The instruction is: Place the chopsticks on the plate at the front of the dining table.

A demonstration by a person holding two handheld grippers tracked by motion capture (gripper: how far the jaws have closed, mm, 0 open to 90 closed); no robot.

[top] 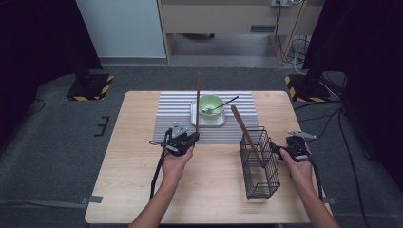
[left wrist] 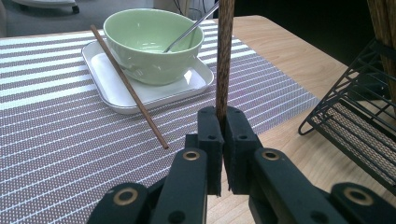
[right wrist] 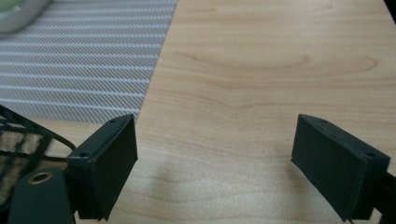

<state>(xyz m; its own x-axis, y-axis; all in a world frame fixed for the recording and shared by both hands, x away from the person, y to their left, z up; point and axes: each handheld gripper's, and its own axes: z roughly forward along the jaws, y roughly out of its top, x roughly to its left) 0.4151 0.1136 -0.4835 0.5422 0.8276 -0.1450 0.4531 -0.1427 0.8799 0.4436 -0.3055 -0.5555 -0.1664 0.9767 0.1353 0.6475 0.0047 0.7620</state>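
My left gripper is shut on the lower end of a dark wooden chopstick, which stands upright in front of the green bowl. A metal spoon rests in the bowl, which sits on a white tray. Another chopstick lies slanted across the tray's edge onto the mat. A third chopstick leans in the black wire basket. My right gripper is open just right of the basket, low over bare wood, nothing between its pads.
A striped placemat covers the table's far middle under the tray. The basket stands on the right half of the wooden table. Stand bases and cables lie on the floor beyond the far corners.
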